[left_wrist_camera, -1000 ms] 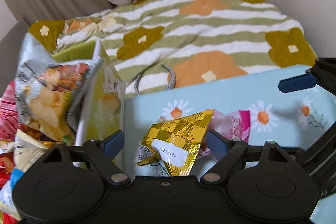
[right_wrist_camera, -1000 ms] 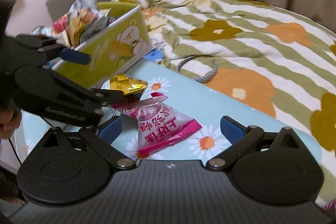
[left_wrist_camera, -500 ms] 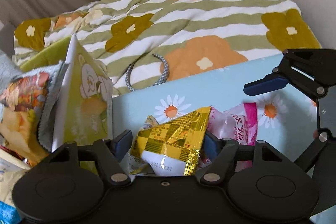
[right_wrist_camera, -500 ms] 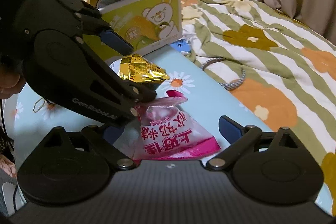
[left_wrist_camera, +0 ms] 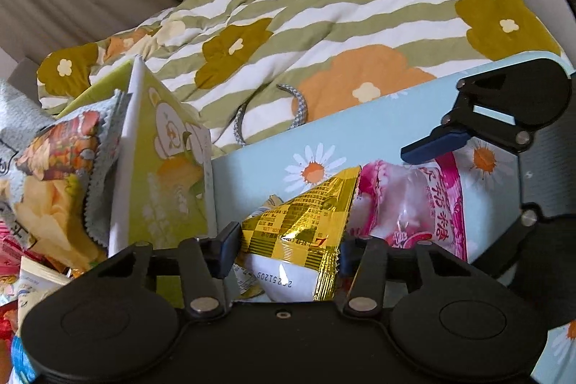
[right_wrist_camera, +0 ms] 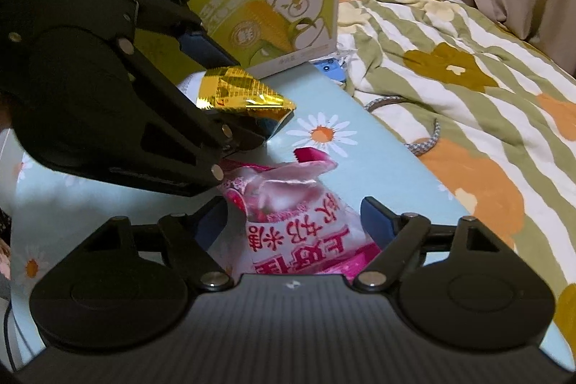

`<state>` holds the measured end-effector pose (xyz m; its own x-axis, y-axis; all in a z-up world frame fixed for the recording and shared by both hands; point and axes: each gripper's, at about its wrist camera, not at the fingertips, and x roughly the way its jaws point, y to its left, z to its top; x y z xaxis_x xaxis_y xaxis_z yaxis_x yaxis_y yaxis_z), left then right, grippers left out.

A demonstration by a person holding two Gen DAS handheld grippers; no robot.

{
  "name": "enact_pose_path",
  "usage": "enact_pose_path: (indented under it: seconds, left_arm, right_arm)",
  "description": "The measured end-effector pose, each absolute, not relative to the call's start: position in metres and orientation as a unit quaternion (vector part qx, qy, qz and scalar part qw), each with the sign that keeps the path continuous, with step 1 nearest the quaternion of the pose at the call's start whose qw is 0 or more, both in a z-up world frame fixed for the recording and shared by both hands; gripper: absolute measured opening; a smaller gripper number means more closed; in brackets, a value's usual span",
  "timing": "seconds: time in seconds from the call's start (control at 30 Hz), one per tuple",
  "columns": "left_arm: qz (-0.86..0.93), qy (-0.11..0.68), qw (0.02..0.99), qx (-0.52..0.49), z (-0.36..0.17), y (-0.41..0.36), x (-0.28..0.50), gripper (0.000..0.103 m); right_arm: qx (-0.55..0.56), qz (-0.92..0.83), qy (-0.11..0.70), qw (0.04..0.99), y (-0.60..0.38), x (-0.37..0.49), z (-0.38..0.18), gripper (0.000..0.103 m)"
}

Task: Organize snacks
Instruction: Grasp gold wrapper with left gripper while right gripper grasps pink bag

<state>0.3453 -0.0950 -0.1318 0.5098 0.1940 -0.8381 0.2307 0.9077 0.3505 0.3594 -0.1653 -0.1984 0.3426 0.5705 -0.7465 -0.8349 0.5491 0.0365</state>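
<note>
A gold snack packet (left_wrist_camera: 306, 233) lies on the light blue daisy-print table (left_wrist_camera: 360, 139). My left gripper (left_wrist_camera: 288, 249) has its fingers on both sides of the packet and touching it. A pink sweets bag (right_wrist_camera: 298, 215) lies next to the packet; it also shows in the left wrist view (left_wrist_camera: 414, 204). My right gripper (right_wrist_camera: 295, 218) is open around the pink bag, pads apart from it. A green bear-print box (right_wrist_camera: 273, 17) holds several snack bags (left_wrist_camera: 54, 175). The gold packet also shows in the right wrist view (right_wrist_camera: 244, 92).
A striped flower-print quilt (left_wrist_camera: 324, 24) covers the bed beyond the table's far edge. A braided cable (left_wrist_camera: 298, 107) lies on it. A blue object (right_wrist_camera: 329, 65) sits by the box at the table edge. Curtains hang behind.
Both grippers moved forward over their bags. My left gripper's fingers narrowed onto the gold packet. The right gripper came down around the pink bag.
</note>
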Motion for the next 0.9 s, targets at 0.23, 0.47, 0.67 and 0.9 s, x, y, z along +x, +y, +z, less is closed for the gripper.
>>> enact_pose_path:
  seconds: [0.23, 0.47, 0.67, 0.9]
  left_arm:
    - [-0.005, 0.49, 0.846, 0.212, -0.129, -0.091, 0.338, 0.052]
    - [-0.002, 0.476, 0.854, 0.208, -0.126, -0.09, 0.33, 0.048]
    - [-0.001, 0.459, 0.866, 0.2, -0.117, -0.091, 0.321, 0.048]
    - [-0.005, 0.433, 0.882, 0.186, -0.094, -0.096, 0.303, 0.048]
  right_arm:
    - [-0.204, 0.444, 0.363, 0.793, -0.158, 0.358, -0.206, 0.08]
    - [-0.2, 0.439, 0.355, 0.8, -0.161, 0.352, -0.202, 0.062]
    - [-0.18, 0.423, 0.36, 0.812, -0.169, 0.346, -0.192, 0.049]
    - [-0.148, 0.397, 0.363, 0.83, -0.187, 0.335, -0.173, 0.049]
